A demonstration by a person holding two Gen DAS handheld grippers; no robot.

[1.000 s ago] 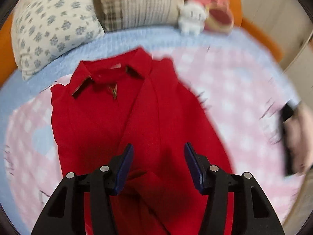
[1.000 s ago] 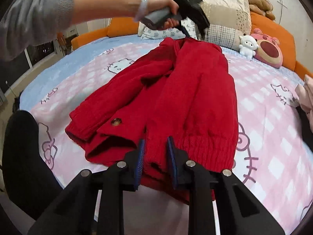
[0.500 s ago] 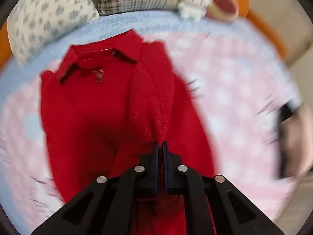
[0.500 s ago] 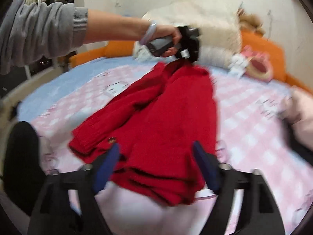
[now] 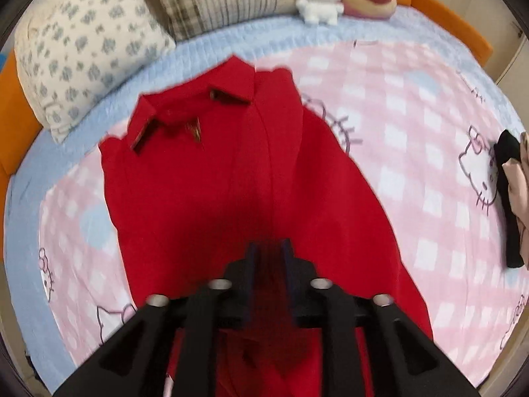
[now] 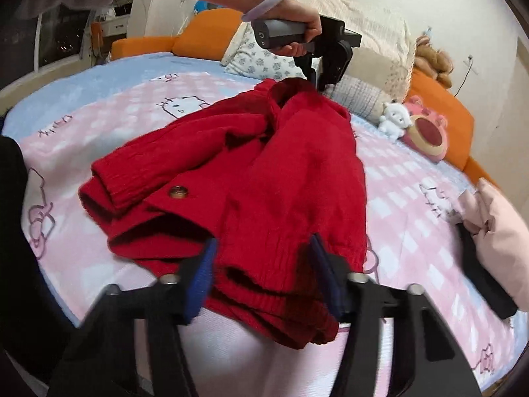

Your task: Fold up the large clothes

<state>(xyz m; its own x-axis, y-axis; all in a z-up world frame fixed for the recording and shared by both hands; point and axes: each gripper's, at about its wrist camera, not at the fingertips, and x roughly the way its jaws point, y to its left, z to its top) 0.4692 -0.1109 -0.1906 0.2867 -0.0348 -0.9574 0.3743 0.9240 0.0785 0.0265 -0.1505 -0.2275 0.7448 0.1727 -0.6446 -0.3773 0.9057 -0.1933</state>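
Right gripper (image 6: 261, 271) is down at the near hem of the red cardigan (image 6: 264, 172). Its jaws stand fairly wide and are closing, with a bunch of ribbed hem between them, but the pads don't look pressed on it yet. So no real pinch there.

Left gripper (image 5: 268, 258) points steeply down over the upper middle of the cardigan, below the collar (image 5: 195, 106). Its jaws have a narrow gap and are opening. Red knit sits between them, though it's blurry, and I can't say for sure the pads have let go. From the right wrist view, the hand (image 6: 297, 23) holds that gripper right at the raised ridge of fabric near the collar end.

The cardigan lies on the pink checked bedsheet (image 5: 413, 125), already narrowed lengthwise, with one sleeve (image 6: 158, 165) folded across the front and a button (image 6: 177, 192) showing.

My read: the side folds are done and this is the re-grip for the bottom-to-top fold. Next move needs a firm bite on all the hem layers, then a lift toward the collar without dragging the sleeve loose.
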